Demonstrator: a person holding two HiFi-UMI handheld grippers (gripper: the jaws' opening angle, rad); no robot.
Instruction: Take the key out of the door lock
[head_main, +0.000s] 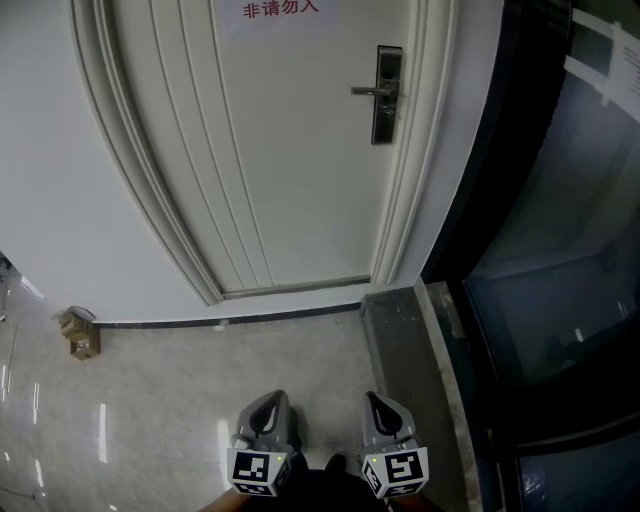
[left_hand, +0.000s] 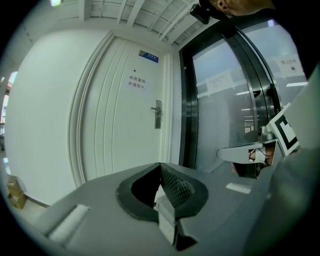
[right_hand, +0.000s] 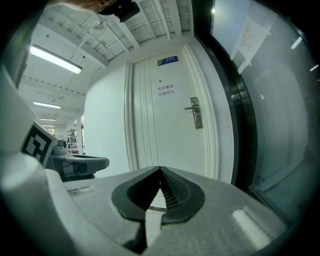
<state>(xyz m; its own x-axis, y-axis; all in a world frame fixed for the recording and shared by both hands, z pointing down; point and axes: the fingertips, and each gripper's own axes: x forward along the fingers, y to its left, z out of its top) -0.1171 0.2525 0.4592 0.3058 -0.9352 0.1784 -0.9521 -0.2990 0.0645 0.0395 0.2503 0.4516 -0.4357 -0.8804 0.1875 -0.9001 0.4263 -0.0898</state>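
White door (head_main: 290, 150): key removal not started.
Left gripper (head_main: 271, 402), right gripper (head_main: 379, 403) closed, empty; lock plate (head_main: 387, 95) at 1 o'clock, well apart; key indiscernible.

Left gripper (left_hand: 161, 171): jaws together, tips meeting, nothing between them. The ribbed pad (left_hand: 176, 187) shows on the right-hand jaw. The gripper is aimed toward the white door (left_hand: 120, 125) and is well apart from it.

Lock plate (left_hand: 157, 114) with lever handle near the door's right edge. Paper notice (left_hand: 136, 83) on the door's upper part, and a blue plate (left_hand: 148, 56) above the door. Dark-framed glass wall (left_hand: 225, 100) just right of the door.

Right gripper (left_hand: 235, 152) farther right of the door, seen side-on, carrying its marker cube (left_hand: 284, 131). Cardboard box (left_hand: 15, 192) on the floor, well left of the door.
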